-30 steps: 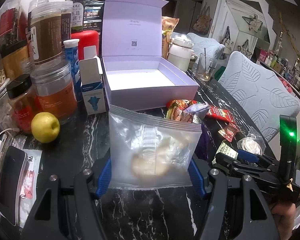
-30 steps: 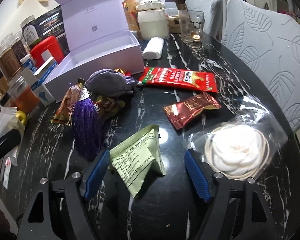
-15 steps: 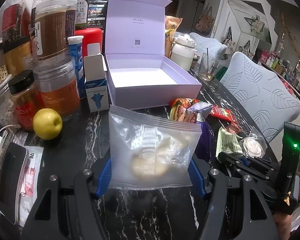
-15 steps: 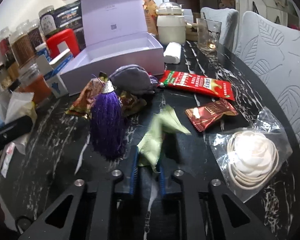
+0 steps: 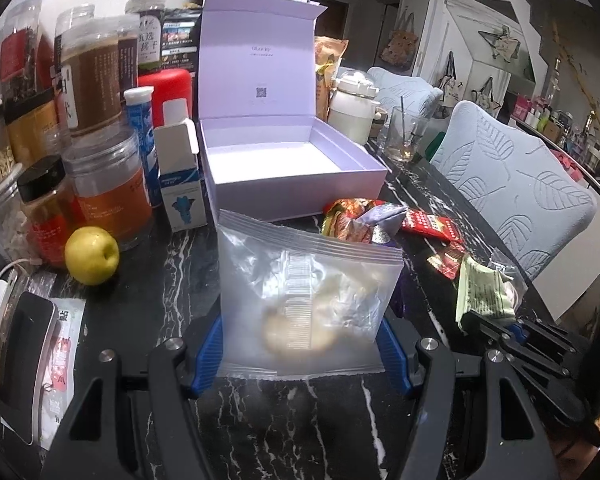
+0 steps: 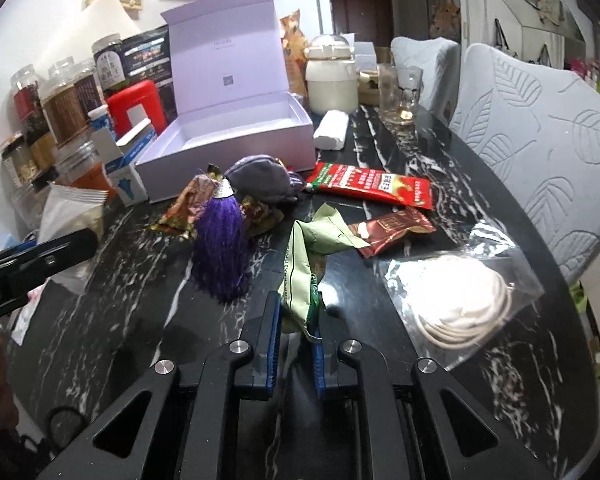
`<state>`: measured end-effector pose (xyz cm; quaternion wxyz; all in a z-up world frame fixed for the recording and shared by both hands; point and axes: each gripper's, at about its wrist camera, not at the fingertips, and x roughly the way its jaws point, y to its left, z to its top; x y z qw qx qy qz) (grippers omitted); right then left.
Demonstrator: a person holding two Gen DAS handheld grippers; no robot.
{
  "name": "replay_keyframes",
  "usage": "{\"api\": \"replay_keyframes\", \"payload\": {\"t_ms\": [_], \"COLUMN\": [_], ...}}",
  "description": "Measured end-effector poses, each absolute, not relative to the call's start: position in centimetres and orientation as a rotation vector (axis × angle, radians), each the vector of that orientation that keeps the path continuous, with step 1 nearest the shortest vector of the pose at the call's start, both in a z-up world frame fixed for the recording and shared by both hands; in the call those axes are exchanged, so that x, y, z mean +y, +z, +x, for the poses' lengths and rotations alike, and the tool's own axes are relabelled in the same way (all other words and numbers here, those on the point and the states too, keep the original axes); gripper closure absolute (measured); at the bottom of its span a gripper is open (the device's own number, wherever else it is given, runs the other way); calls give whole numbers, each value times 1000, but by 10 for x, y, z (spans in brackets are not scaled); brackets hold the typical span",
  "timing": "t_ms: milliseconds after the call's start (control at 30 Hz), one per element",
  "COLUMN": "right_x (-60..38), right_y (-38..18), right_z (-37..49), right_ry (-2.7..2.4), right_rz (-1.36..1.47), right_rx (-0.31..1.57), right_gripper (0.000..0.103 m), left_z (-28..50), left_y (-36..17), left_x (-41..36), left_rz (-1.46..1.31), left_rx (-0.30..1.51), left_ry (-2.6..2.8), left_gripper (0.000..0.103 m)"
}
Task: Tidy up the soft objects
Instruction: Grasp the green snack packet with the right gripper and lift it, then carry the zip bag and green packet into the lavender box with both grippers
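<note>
The dark-labelled jar at the back carries the white Chinese characters 甄选 and 干. The raised lid of the lilac box bears a small QR code under a faint line of lettering too small to read. Print on the green packet and the red sachet is blurred.

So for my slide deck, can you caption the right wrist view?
Right gripper pinches a green packet above the black marble table, lavender box open behind.

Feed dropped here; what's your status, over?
Left gripper holds clear zip bag. Right gripper shut on green packet. Purple tassel sits between packet and lilac box.
</note>
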<state>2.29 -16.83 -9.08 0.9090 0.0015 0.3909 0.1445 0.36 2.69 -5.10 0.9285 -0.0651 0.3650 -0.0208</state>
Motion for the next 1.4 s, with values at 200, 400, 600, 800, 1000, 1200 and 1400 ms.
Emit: {"api": "replay_keyframes", "payload": {"t_ms": [200, 400, 600, 800, 1000, 1200, 1400], "right_x": [-171, -169, -164, -155, -146, -134, -118], "right_y": [-75, -60, -39, -17, 7, 26, 41], "right_z": [11, 9, 17, 35, 60, 94, 129], "right_ry": [306, 340, 395, 452, 493, 531, 563], "right_rz": [3, 6, 11, 7, -3, -11, -37], "right_rx": [784, 760, 703, 650, 593, 551, 508], "right_gripper": [89, 89, 89, 89, 89, 89, 89], "left_z": [4, 11, 23, 41, 62, 90, 122], "left_y": [-34, -11, 11, 30, 47, 61, 72], "left_x": [19, 11, 6, 8, 15, 24, 34], "left_rz": [-116, -81, -53, -49, -42, -33, -34], "left_rx": [707, 649, 587, 535, 492, 454, 419], "left_ry": [-53, -59, -74, -79, -74, -40, -4], "left_gripper": [37, 37, 37, 37, 37, 37, 37]}}
